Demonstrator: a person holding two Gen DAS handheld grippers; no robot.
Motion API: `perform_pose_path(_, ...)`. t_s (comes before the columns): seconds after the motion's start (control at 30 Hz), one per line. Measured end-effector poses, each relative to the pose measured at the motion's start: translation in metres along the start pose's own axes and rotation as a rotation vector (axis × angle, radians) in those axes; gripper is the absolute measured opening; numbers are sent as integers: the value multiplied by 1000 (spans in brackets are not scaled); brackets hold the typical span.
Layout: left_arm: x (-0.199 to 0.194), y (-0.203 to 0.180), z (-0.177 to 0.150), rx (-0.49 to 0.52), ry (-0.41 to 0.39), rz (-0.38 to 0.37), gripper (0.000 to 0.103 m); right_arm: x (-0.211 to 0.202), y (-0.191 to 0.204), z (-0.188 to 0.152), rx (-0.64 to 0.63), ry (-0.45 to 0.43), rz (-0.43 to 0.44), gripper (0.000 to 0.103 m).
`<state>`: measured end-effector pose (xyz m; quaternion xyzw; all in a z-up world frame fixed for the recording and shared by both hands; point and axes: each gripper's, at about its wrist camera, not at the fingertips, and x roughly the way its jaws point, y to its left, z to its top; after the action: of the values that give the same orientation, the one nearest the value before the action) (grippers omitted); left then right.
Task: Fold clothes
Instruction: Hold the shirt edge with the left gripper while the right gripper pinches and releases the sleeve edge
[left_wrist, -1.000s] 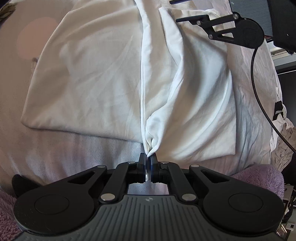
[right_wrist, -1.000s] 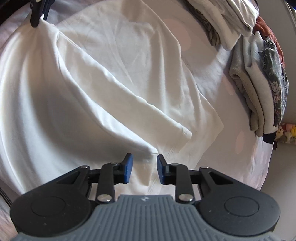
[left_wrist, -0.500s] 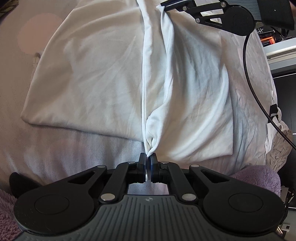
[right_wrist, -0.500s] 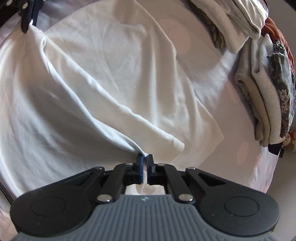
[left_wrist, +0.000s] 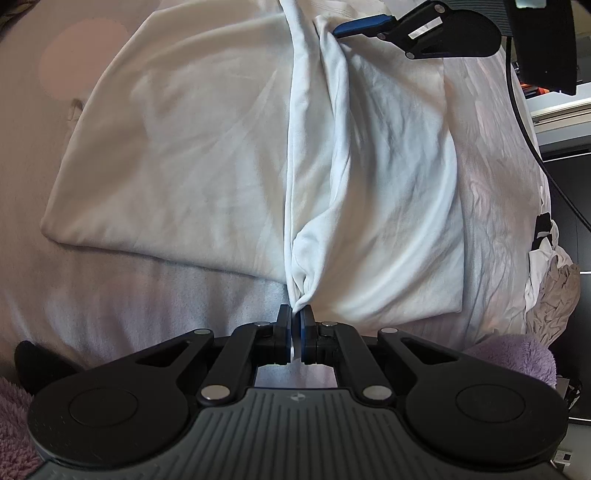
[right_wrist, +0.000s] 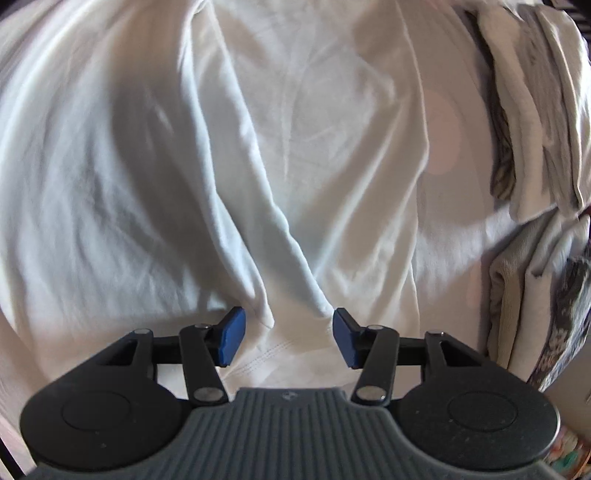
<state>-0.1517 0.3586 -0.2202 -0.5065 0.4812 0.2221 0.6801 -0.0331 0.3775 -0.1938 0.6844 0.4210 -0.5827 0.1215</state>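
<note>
Left gripper (left_wrist: 295, 325) pinches a bunched fold of the white shirt (left_wrist: 207, 177), spread on the pale bedsheet (left_wrist: 122, 295). Right gripper (right_wrist: 288, 332) is opening, its 2 blue pads off the cloth lying between them. Folded clothes (right_wrist: 532, 110) lie beyond.

You are in a home, most likely a bedroom. Your work surface is a soft bed sheet (left_wrist: 122, 306), pale with faint pink dots (left_wrist: 79, 59), rumpled like bedding. A purple fleece blanket (left_wrist: 517, 354) shows at the lower right of your left view. Folded clothes (right_wrist: 532, 288) are stacked along the right edge of your right view, and loose laundry (left_wrist: 550, 284) is heaped at the right of the left view.
</note>
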Motion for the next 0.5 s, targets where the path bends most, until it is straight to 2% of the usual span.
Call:
perform_pose_path(0.13,0,2,-1,-7,-2,-12,2,9,2,10,-111,-7,18,54)
perform_pose_path(0.2,1,2,-1,-8,-2,-17,2,10,0,15,-108,0,34,50)
perform_pose_path(0.23,1,2,-1,-9,-2,-20,2,9,0,15,-92,3,42,39)
perform_pose_path(0.3,0,3,-1,-10,-4,-26,2,7,1,17,-61,9,57,27)
perform_pose_path(0.33,0,4,-1,-10,-6,-28,2,6,4,17,-49,12,50,16)
perform_pose_path(0.5,-8,2,-5,-9,-31,-45,2,-1,7,26,73,41,-1,7)
